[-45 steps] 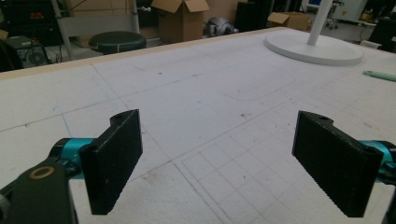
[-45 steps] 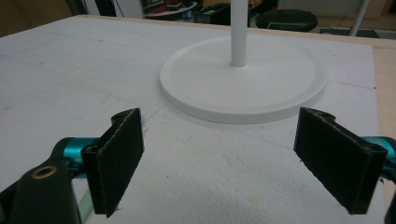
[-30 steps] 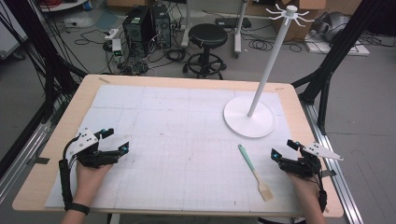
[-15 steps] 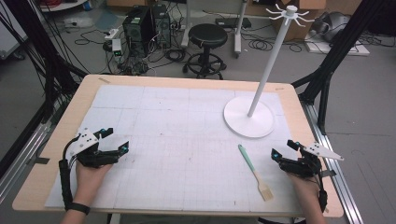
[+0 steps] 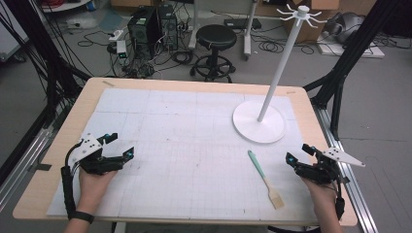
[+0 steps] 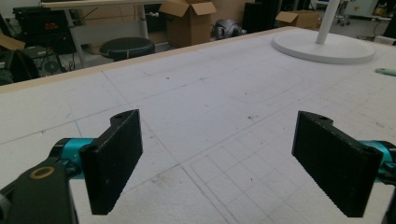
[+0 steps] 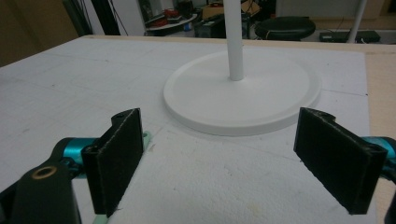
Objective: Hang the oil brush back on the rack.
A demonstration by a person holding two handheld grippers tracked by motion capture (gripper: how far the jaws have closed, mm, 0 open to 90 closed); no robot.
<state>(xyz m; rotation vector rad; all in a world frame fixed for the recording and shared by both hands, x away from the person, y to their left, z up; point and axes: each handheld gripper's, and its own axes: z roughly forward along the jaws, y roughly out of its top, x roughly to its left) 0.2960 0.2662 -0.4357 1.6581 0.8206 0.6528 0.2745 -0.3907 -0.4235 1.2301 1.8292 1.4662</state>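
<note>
Overhead, spatula (image 5: pixel 264 178) whole; right hand-held gripper (image 5: pixel 300 155) view clips it.

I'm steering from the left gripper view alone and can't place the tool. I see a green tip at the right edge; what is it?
Observer: A spatula, green handle and wooden blade, flat on the mat near the right gripper.
Operator: Is that gripper holding it?
Observer: No, its jaws stand open, apart from the spatula.
Operator: What tops the white pole?
Observer: The stand ends in a ring of hooks with nothing on them.
</note>
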